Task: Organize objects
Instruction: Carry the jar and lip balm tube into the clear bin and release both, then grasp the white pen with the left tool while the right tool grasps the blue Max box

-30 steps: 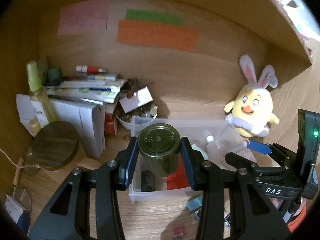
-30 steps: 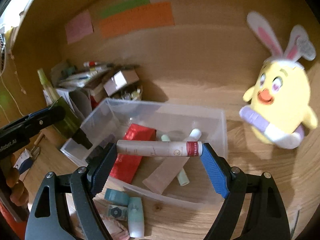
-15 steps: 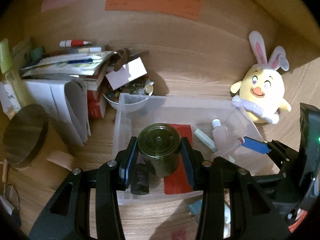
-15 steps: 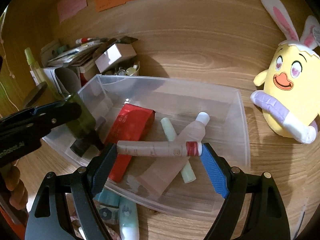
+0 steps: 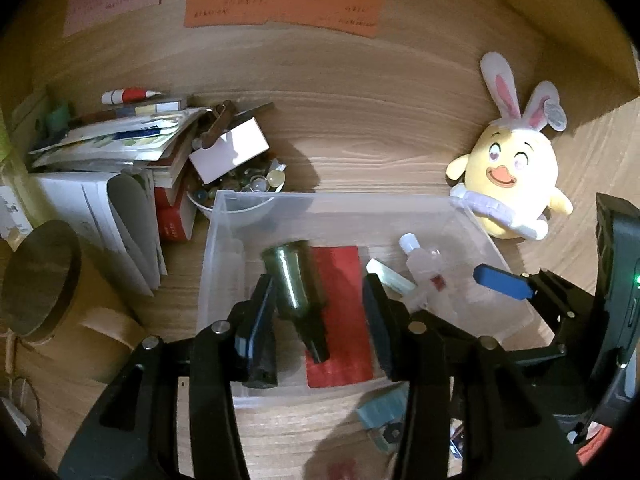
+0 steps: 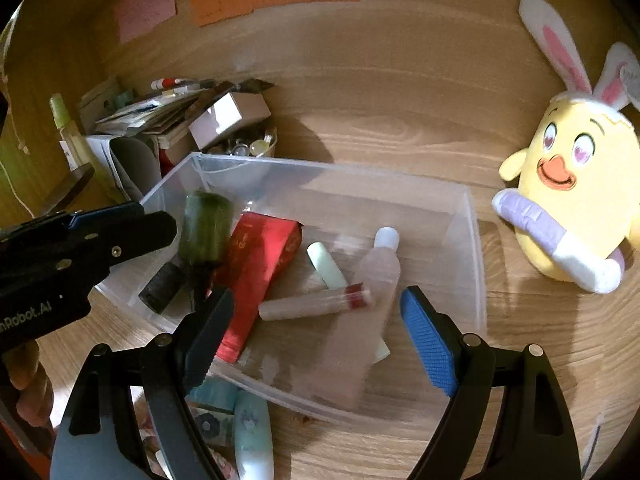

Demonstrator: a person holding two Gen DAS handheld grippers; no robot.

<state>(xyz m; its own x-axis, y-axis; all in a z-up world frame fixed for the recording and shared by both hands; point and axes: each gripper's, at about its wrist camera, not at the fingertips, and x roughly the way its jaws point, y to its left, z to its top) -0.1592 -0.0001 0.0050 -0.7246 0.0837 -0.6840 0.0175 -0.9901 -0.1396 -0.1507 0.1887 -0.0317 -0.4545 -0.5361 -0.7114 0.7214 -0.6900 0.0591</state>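
A clear plastic bin (image 5: 218, 240) (image 6: 474, 240) sits on the wooden desk. My left gripper (image 5: 320, 320) is open above its near left part; a dark green bottle (image 5: 294, 280) (image 6: 204, 230), blurred, is free between the jaws, over the bin. My right gripper (image 6: 316, 320) is open over the bin's near side; a pink tube with a red band (image 6: 316, 304) lies below it on a clear bottle (image 6: 376, 260). A red packet (image 5: 340, 312) (image 6: 256, 264) and a pale green stick (image 6: 326, 266) lie in the bin.
A yellow bunny plush (image 5: 516, 176) (image 6: 572, 200) stands right of the bin. A stack of books and papers (image 5: 112, 148), a white box (image 5: 230, 154) and a bowl of small items (image 5: 240, 192) crowd the left. Teal tubes (image 6: 252, 436) lie before the bin.
Both grippers have opened. The green bottle has left my left gripper and tips down into the bin. The pink tube has dropped from my right gripper onto the clear bottle.
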